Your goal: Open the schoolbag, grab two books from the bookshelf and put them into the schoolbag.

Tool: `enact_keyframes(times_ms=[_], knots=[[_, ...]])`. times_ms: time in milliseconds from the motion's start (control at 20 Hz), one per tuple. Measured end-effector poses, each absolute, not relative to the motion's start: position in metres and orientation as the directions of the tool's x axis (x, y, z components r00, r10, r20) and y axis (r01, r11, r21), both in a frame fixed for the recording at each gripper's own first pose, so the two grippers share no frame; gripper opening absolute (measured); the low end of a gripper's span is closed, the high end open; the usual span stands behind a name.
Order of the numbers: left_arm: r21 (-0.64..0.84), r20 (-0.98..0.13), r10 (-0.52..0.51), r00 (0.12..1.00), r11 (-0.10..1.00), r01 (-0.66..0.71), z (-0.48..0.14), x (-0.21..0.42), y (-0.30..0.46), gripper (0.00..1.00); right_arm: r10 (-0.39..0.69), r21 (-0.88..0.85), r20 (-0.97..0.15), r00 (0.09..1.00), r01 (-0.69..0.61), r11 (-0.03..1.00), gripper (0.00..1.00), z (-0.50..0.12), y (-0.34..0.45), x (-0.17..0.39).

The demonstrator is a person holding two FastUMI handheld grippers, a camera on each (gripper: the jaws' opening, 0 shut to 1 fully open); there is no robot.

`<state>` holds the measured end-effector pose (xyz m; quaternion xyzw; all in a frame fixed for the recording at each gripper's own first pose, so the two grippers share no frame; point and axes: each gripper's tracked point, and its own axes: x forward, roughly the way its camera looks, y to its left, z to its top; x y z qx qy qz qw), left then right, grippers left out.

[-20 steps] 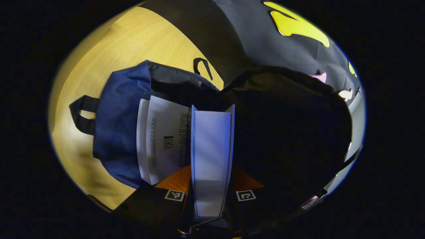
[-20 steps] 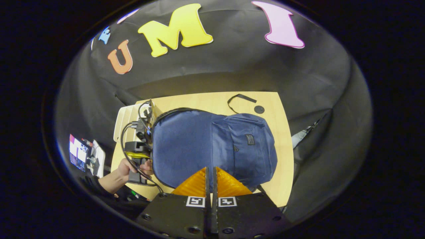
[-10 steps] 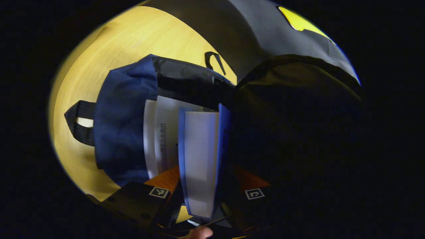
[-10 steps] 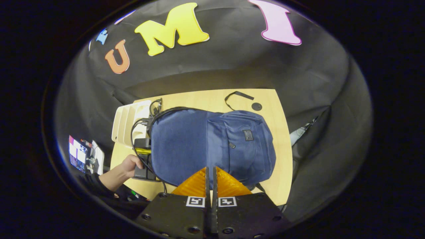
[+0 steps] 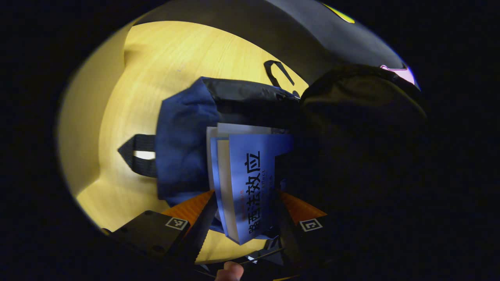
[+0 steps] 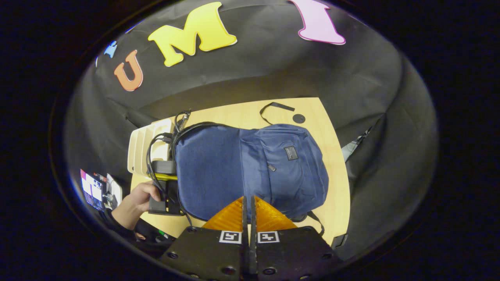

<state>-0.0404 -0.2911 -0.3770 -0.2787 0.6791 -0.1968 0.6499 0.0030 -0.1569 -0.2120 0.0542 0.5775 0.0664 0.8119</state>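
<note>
The blue schoolbag (image 6: 250, 168) lies flat on the wooden table (image 6: 332, 203), its mouth facing left. In the left gripper view the mouth gapes, with blue fabric (image 5: 183, 156) below and a dark flap (image 5: 351, 136) above. A white book (image 5: 218, 130) lies inside. A blue book (image 5: 254, 175) rests on it, cover up, half inside the mouth. My left gripper (image 5: 245, 193) is open, its fingers apart on either side of the blue book. A hand (image 6: 136, 197) holds the left gripper (image 6: 164, 183) at the bag's mouth. My right gripper (image 6: 249, 210) hangs shut and empty above the bag's near edge.
A cream bookshelf rack (image 6: 144, 148) stands at the table's left end behind the bag's mouth. A loose black strap (image 6: 273, 107) and a small black disc (image 6: 299, 118) lie at the far edge. The bag's carry handle (image 5: 136, 156) sticks out over bare wood.
The left gripper's fingers spread apart and let go of the blue book, which tipped from edge-on to cover-up on the white book. The right gripper stayed shut above the bag.
</note>
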Motion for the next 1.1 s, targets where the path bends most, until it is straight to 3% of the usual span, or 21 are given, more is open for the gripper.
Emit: enact_keyframes(times_ms=[50,100,250,300,350,500,600,700,950,1100], knots=[[-0.613,-0.787,-0.618,0.0,0.781,-0.122,-0.374,-0.04,-0.285,1.0,0.153,0.146,-0.932,0.327,-0.045,0.988,0.01,-0.211,-0.16,0.004],[-0.605,-0.794,-0.608,0.003,0.788,-0.115,-0.373,-0.04,-0.282,0.89,0.148,0.14,-0.932,0.331,-0.046,0.989,0.04,-0.21,-0.16,0.003],[-0.551,-0.834,-0.551,0.027,0.831,-0.075,-0.366,-0.037,-0.265,0.89,0.141,0.133,-0.932,0.335,-0.044,0.99,0.21,-0.214,-0.155,0.003],[-0.524,-0.852,-0.522,0.045,0.85,-0.054,-0.362,-0.034,-0.256,0.89,0.137,0.129,-0.93,0.342,-0.045,0.991,0.37,-0.213,-0.154,0.004],[-0.496,-0.867,-0.493,0.072,0.868,-0.03,-0.358,-0.03,-0.248,0.89,0.131,0.123,-0.928,0.349,-0.045,0.991,0.4,-0.213,-0.153,0.004],[-0.403,-0.9,-0.404,0.161,0.914,0.044,-0.339,-0.019,-0.224,0.89,0.137,0.134,-0.92,0.368,-0.035,0.99,0.77,-0.21,-0.145,0.004],[-0.36,-0.908,-0.369,0.199,0.929,0.08,-0.325,-0.017,-0.212,0.89,0.128,0.129,-0.913,0.388,-0.024,0.991,0.9,-0.208,-0.143,0.005],[-0.307,-0.915,-0.326,0.239,0.945,0.113,-0.311,-0.016,-0.195,0.89,0.118,0.122,-0.905,0.41,-0.016,0.992,0.97,-0.205,-0.139,0.006],[-0.18,-0.909,-0.222,0.353,0.972,0.148,-0.273,-0.014,-0.156,0.89,0.057,0.05,-0.855,0.516,-0.026,0.998,0.94,-0.188,-0.133,0.013],[-0.145,-0.898,-0.201,0.391,0.975,0.17,-0.245,-0.02,-0.143,0.89,0.043,0.014,-0.82,0.571,-0.055,0.998,0.97,-0.18,-0.122,0.017]])
